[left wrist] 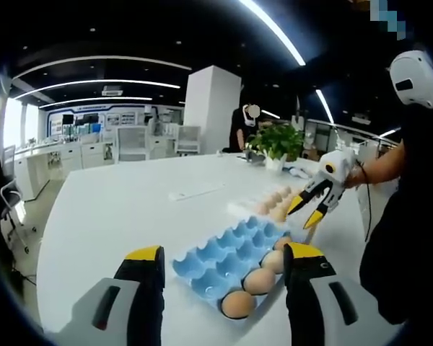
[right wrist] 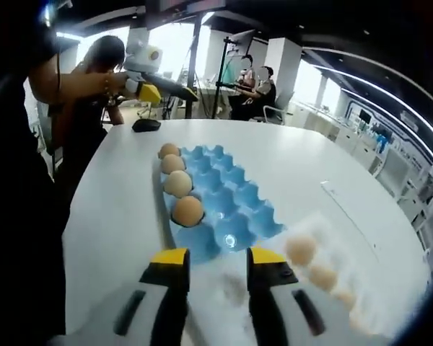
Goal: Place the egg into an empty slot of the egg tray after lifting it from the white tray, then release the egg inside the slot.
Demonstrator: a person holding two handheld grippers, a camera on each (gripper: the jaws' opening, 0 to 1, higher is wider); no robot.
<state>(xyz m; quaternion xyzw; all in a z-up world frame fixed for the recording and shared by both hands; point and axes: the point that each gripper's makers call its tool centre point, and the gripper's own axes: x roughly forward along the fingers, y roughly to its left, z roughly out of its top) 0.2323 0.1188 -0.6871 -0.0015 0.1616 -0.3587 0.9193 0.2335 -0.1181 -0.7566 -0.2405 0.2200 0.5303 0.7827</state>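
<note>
In the left gripper view, the left gripper (left wrist: 224, 265) hovers above the white tabletop (left wrist: 123, 216) with its yellow-tipped jaws spread apart and nothing between them. Just ahead lies the blue egg tray (left wrist: 220, 252), with brown eggs (left wrist: 237, 303) filling the slots along its near right edge. Beyond it sits the white tray (left wrist: 274, 202) with pale eggs in a row. The right gripper (left wrist: 312, 207) hangs over that white tray, jaws parted and empty. A potted plant (left wrist: 276, 140) stands farther back.

In the right gripper view, the right gripper (right wrist: 218, 267) is released, its jaws open just above the tabletop (right wrist: 108, 216) at the near edge of the egg tray (right wrist: 234, 209). Four eggs (right wrist: 187, 210) sit along the tray's left column. The white tray (right wrist: 328, 277) lies to the right, its eggs blurred. The left gripper (right wrist: 162, 85) shows far off at upper left
</note>
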